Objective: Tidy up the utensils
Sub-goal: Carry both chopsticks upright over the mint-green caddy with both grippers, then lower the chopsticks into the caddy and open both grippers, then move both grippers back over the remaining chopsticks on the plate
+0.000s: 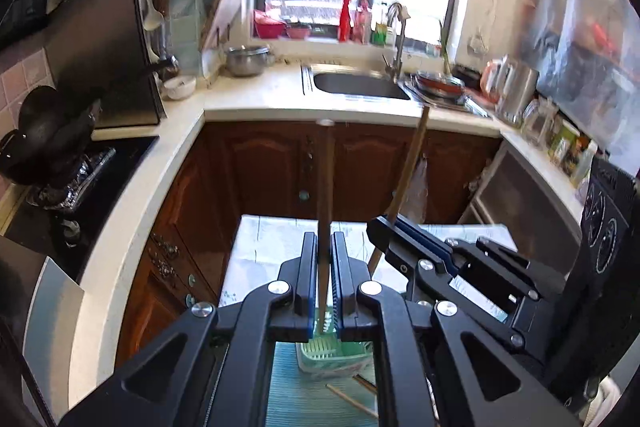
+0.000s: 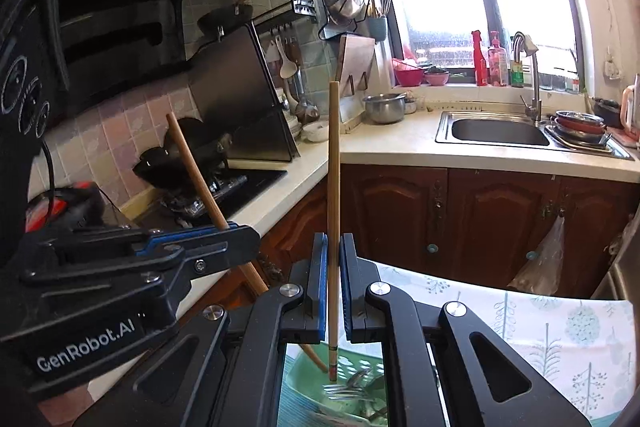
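My left gripper point(image 1: 325, 241) is shut on a dark brown chopstick point(image 1: 325, 179) that stands upright between its blue pads. Just to its right, my right gripper point(image 1: 386, 225) grips a second chopstick point(image 1: 410, 171), which leans slightly. In the right wrist view, the right gripper point(image 2: 333, 241) is shut on a pale wooden chopstick point(image 2: 333, 187) held upright, its lower tip over a green basket point(image 2: 304, 367) holding forks point(image 2: 352, 389). The left gripper point(image 2: 246, 233) is at the left with its slanted chopstick point(image 2: 196, 171). The green basket point(image 1: 332, 359) lies below both grippers on a teal mat point(image 1: 288, 387).
Two loose chopsticks point(image 1: 352, 399) lie on the mat. A table with a tree-patterned cloth point(image 2: 552, 331) stands before brown cabinets point(image 2: 500, 219). A white counter point(image 1: 280, 107) carries a sink point(image 1: 360, 85), dishes, a steel pot point(image 1: 246, 61) and a stove with a black wok point(image 1: 52, 131).
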The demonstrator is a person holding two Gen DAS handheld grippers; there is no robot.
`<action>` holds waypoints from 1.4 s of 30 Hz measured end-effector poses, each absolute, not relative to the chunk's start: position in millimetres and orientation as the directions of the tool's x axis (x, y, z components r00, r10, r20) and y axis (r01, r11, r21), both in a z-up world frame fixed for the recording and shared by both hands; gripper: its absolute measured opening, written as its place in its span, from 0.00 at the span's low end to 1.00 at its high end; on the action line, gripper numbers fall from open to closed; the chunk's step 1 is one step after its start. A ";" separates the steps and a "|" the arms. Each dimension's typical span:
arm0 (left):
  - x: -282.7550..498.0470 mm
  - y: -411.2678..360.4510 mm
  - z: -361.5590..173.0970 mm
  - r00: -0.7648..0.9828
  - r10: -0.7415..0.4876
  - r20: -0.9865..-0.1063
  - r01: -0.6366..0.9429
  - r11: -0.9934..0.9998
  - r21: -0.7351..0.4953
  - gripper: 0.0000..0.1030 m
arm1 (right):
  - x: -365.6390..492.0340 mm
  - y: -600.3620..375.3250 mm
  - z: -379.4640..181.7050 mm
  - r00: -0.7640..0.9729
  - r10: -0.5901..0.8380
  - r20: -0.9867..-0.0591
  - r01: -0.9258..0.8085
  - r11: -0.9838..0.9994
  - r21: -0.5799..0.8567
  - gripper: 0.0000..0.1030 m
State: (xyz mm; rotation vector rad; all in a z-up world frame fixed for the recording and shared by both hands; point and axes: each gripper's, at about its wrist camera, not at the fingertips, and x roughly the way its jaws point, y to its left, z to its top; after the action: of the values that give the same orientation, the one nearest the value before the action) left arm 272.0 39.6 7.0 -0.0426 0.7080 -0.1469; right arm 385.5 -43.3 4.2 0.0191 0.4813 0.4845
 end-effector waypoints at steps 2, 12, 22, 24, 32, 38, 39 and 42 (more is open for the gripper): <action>274.7 40.8 -6.8 0.728 -0.152 -0.668 0.124 0.988 -0.090 0.04 | 391.2 -41.8 -10.8 0.758 0.460 -0.462 -0.456 0.881 0.128 0.06; 278.5 37.8 -67.0 0.633 -0.165 -0.756 0.159 0.984 -0.082 0.07 | 389.7 -26.1 -89.5 0.638 0.470 -0.610 -0.531 0.842 0.094 0.07; 263.1 52.7 -78.7 0.611 -0.166 -0.774 0.093 0.986 -0.138 0.67 | 368.4 -31.4 -113.1 0.646 0.422 -0.636 -0.516 0.855 0.043 0.25; 256.9 53.1 -80.2 0.600 -0.167 -0.782 0.088 0.986 -0.143 0.69 | 359.5 -34.5 -109.6 0.651 0.408 -0.640 -0.510 0.859 0.029 0.25; 222.8 44.7 -79.8 0.583 -0.162 -0.796 0.114 0.986 -0.118 0.70 | 315.9 -60.7 -105.0 0.626 0.374 -0.685 -0.468 0.882 0.054 0.25; 193.0 30.4 -78.3 0.568 -0.152 -0.809 0.152 0.985 -0.078 0.78 | 266.6 -90.8 -108.5 0.604 0.349 -0.716 -0.438 0.896 0.068 0.25; 188.6 28.1 -77.9 0.569 -0.154 -0.808 0.158 0.984 -0.076 0.78 | 258.6 -95.8 -110.7 0.598 0.344 -0.724 -0.435 0.898 0.067 0.25; 173.0 22.8 -80.3 0.563 -0.175 -0.808 0.174 0.980 -0.092 0.80 | 240.4 -109.1 -117.8 0.577 0.317 -0.753 -0.420 0.906 0.059 0.25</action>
State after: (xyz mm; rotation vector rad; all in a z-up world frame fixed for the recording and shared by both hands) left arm 173.0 22.8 -80.3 -0.0019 0.9511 -0.2055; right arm 240.4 -109.1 -117.8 -0.1310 0.8536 0.4327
